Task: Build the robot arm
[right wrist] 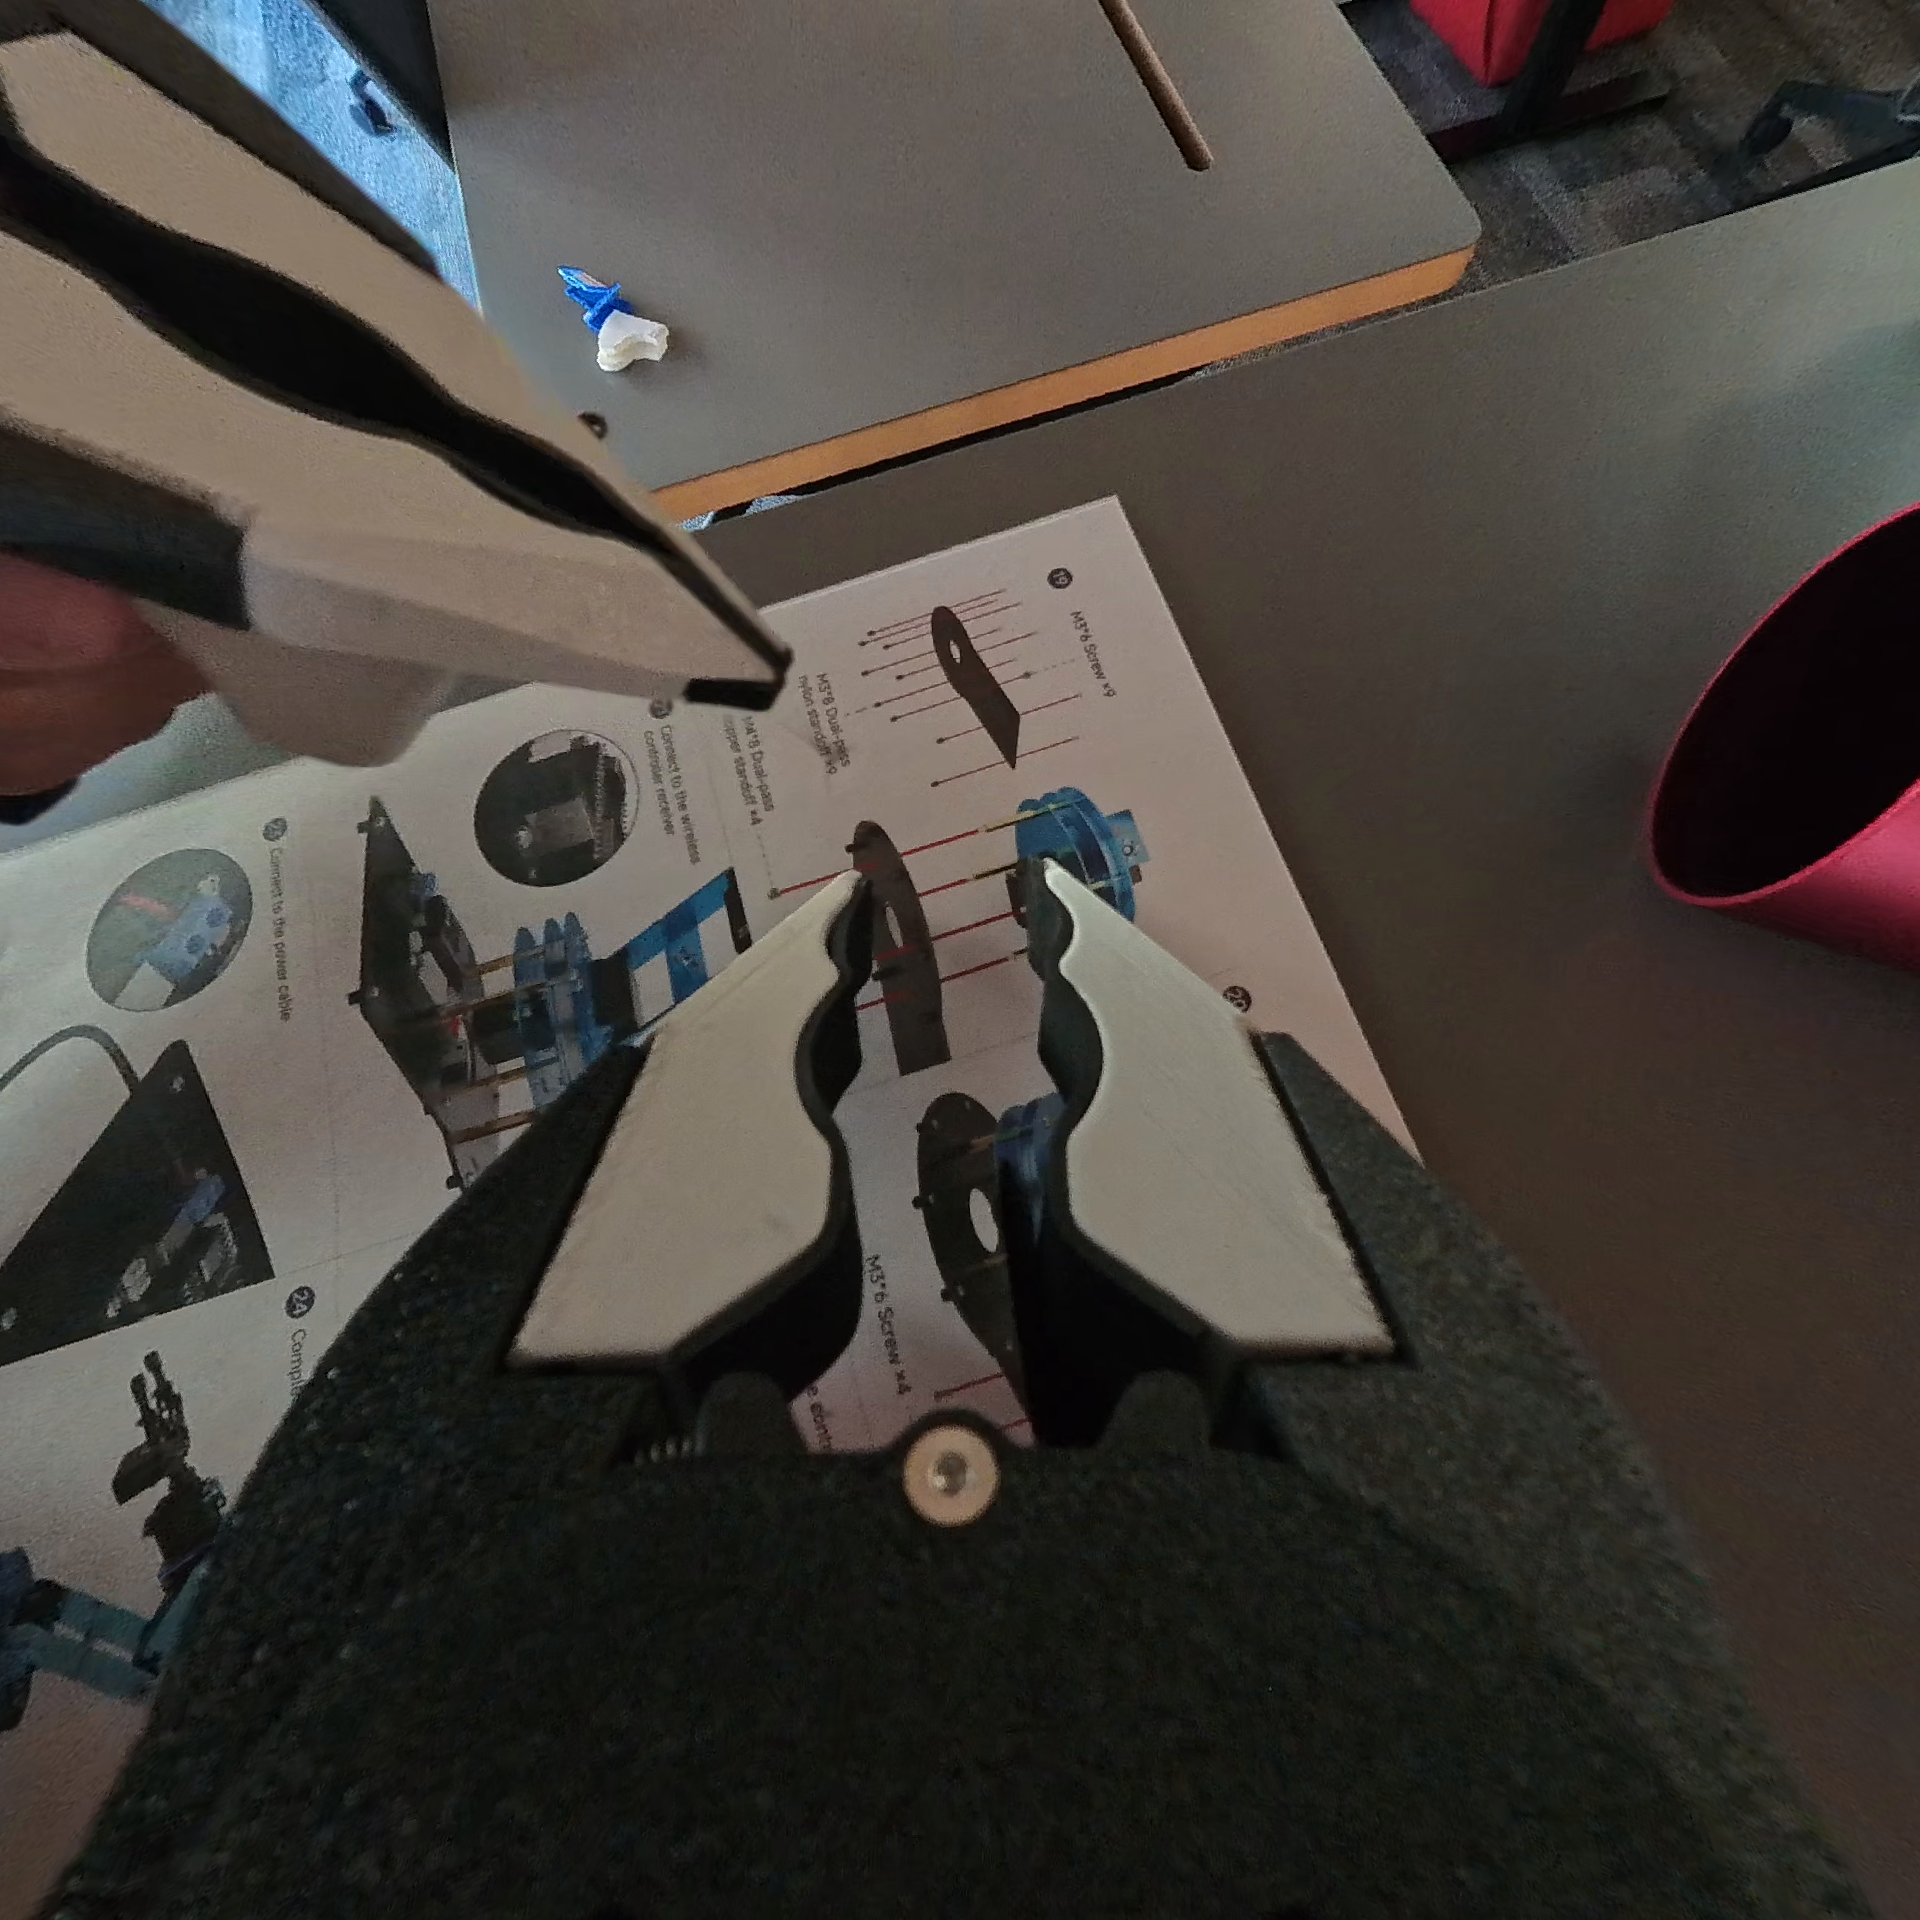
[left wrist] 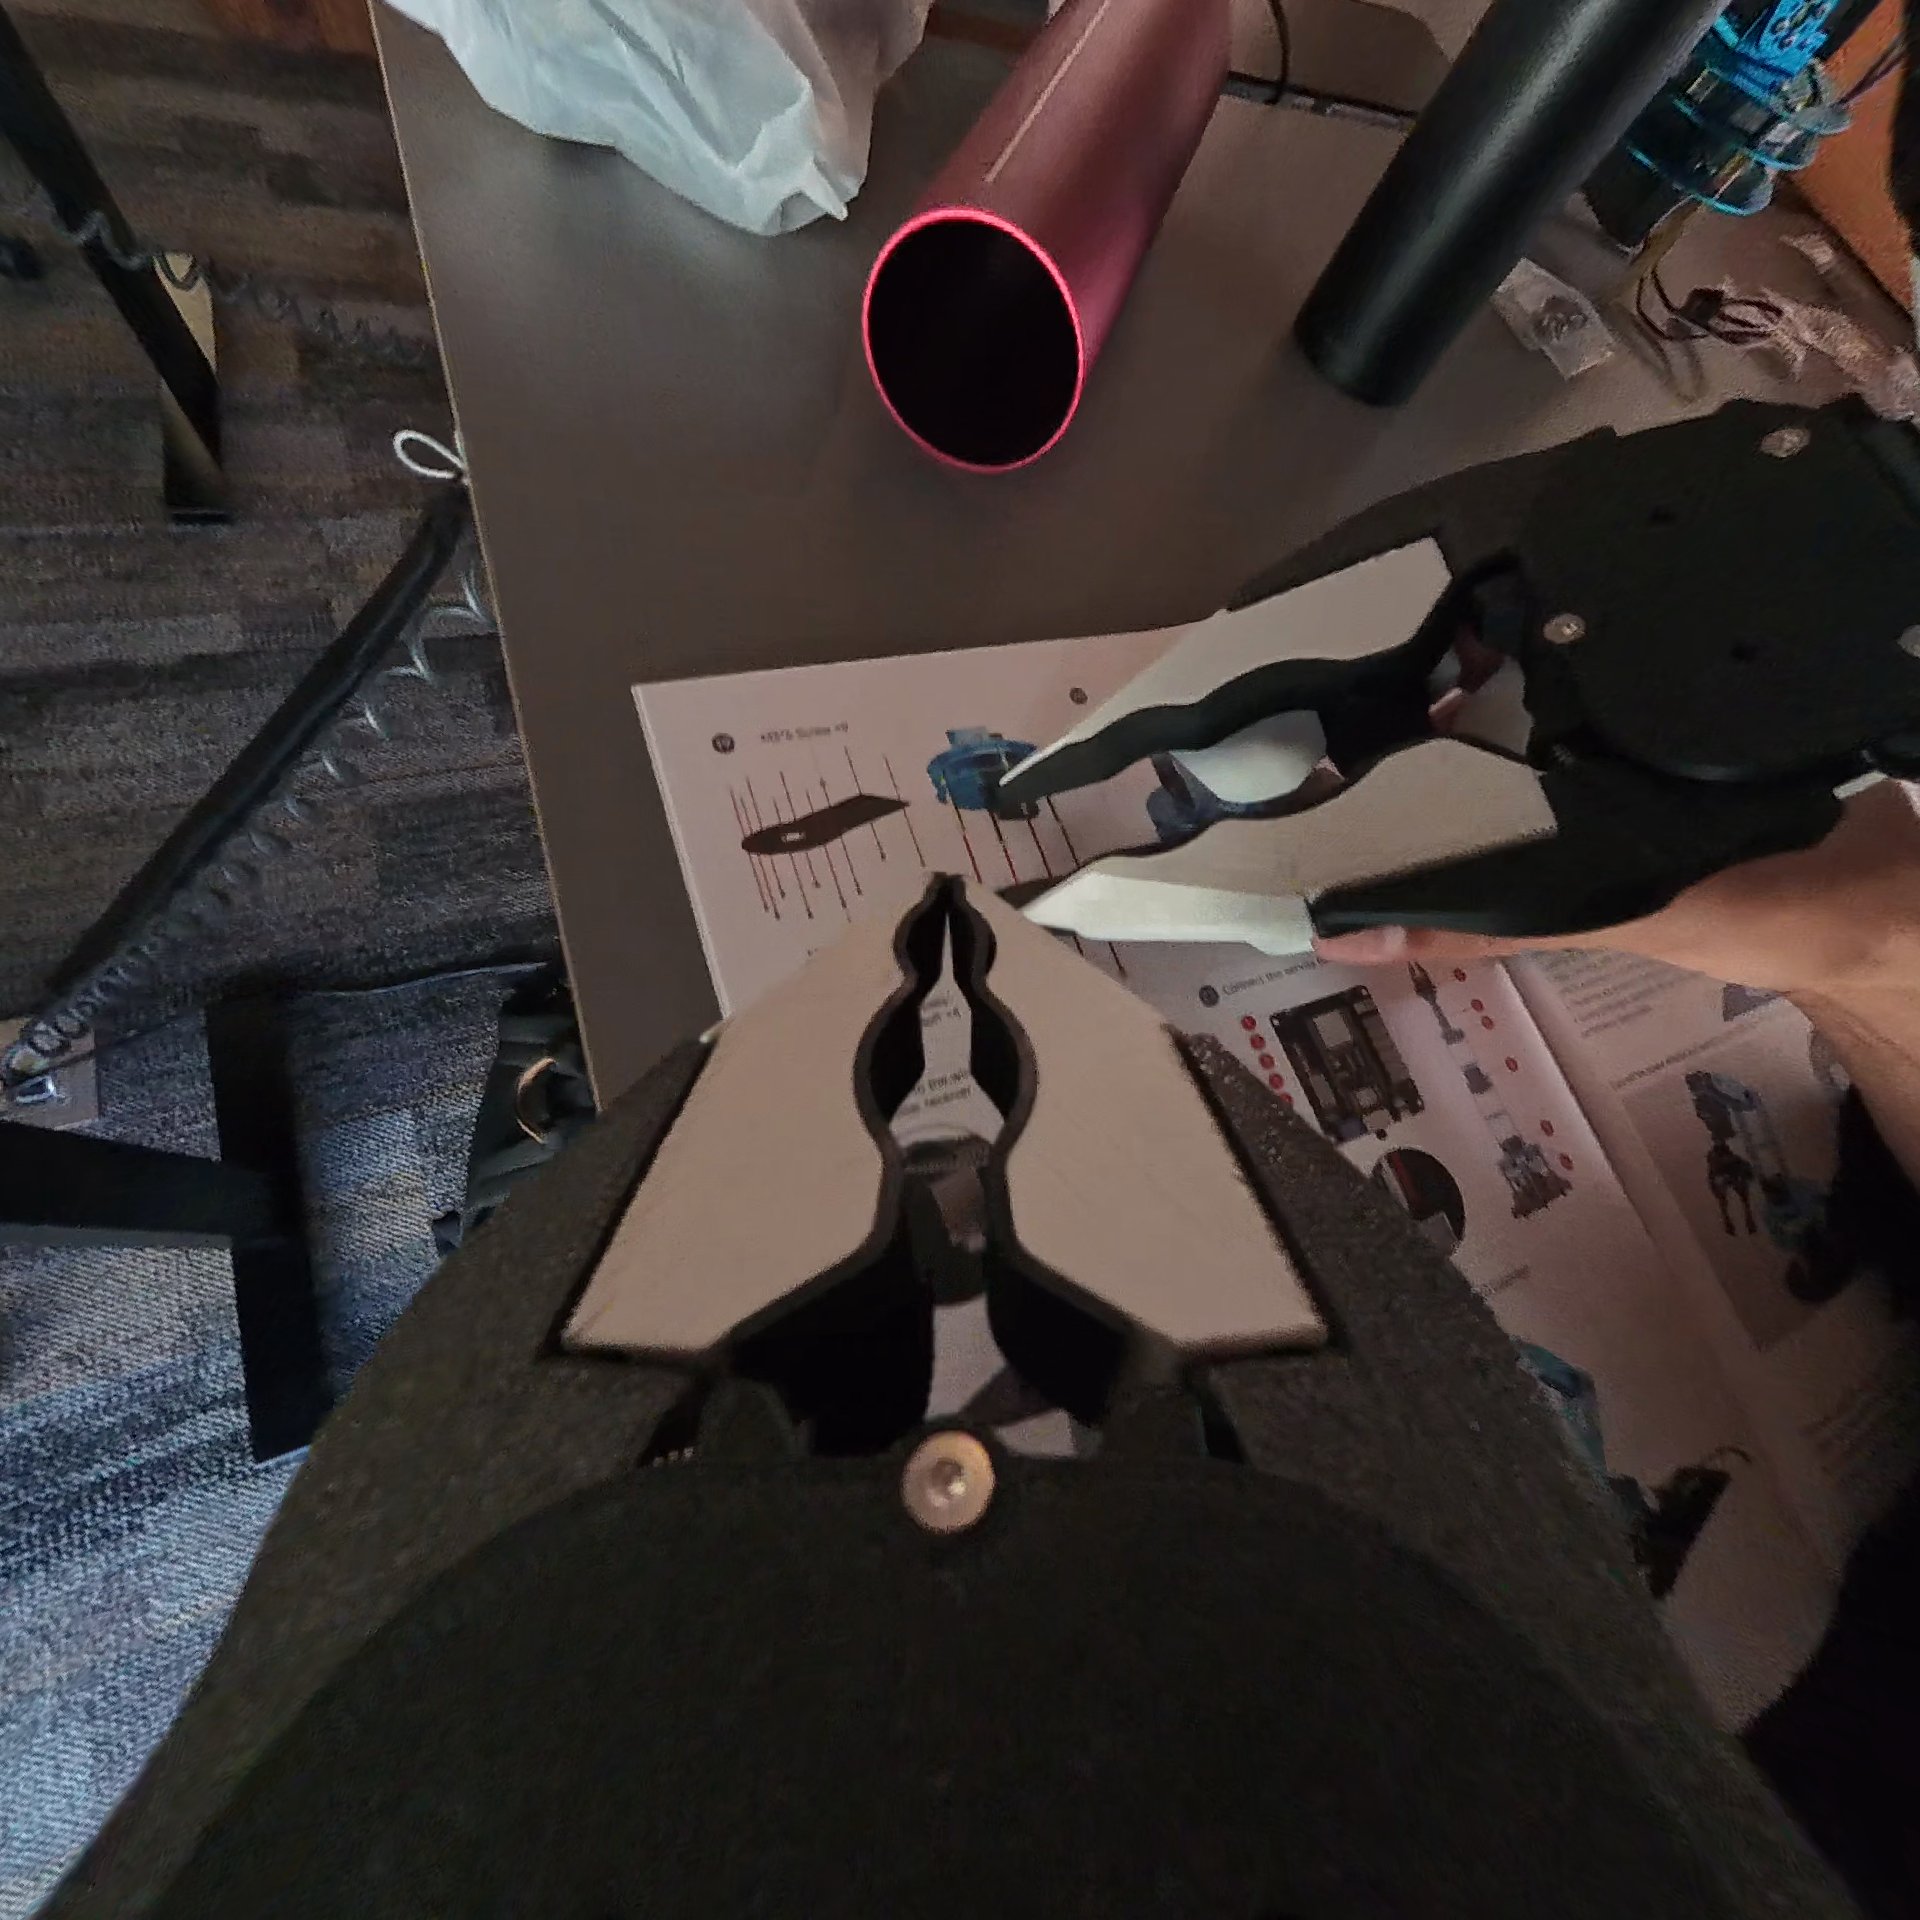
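My left gripper (left wrist: pixel 945 891) is shut and empty, its tips just above the near edge of a printed instruction sheet (left wrist: pixel 686 790) that lies on the grey table (left wrist: pixel 675 468). My right gripper (left wrist: pixel 1023 847) comes in from the right, open and empty, with its tips over the sheet's diagrams, close beside the left tips. In the right wrist view the right gripper (right wrist: pixel 951 878) is open over the sheet (right wrist: pixel 1164 727), and the shut left gripper (right wrist: pixel 738 688) reaches in from the upper left. A hand (left wrist: pixel 1558 935) holds the right gripper.
A maroon tube (left wrist: pixel 977 343) lies open-ended beyond the sheet, and it also shows in the right wrist view (right wrist: pixel 1808 779). A black cylinder (left wrist: pixel 1455 208), a white plastic bag (left wrist: pixel 675 94) and blue wired parts (left wrist: pixel 1756 94) sit at the back. A second table (right wrist: pixel 935 156) holds a small blue-and-white item (right wrist: pixel 618 317). Across from one pair of fingers to the other is roughly 5 cm. About 25 cm separates my right fingertips from the black cylinder (left wrist: pixel 1455 208).
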{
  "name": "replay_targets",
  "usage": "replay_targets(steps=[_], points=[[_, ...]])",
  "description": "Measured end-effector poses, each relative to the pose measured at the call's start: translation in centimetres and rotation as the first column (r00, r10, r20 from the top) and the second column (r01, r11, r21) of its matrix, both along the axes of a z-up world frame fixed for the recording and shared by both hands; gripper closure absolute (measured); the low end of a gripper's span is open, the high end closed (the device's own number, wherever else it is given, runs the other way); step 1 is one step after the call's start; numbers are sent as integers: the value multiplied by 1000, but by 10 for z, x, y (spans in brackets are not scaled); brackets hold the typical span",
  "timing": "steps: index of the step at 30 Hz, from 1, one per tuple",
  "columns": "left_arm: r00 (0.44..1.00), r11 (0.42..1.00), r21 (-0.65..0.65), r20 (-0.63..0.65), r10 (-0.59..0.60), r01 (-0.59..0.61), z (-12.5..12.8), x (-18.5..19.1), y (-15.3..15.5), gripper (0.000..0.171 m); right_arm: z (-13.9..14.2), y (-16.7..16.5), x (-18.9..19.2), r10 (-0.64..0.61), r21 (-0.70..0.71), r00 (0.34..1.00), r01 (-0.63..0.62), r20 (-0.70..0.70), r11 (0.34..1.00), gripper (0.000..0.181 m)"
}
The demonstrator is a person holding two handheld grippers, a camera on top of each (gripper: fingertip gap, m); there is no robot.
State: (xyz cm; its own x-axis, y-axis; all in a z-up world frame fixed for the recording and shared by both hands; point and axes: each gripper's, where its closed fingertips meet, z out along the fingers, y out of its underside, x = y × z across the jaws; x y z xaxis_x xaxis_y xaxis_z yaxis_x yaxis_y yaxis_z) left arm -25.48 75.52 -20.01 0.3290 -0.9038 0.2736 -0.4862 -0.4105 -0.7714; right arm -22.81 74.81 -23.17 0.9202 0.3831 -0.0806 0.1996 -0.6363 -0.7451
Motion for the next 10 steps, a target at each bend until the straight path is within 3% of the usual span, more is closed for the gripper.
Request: replay_targets(steps=[10], points=[[991,996,76,-124,-40,49,-23,25,8,171,0,0,0,-2,3,1000,2,5,1000,153]])
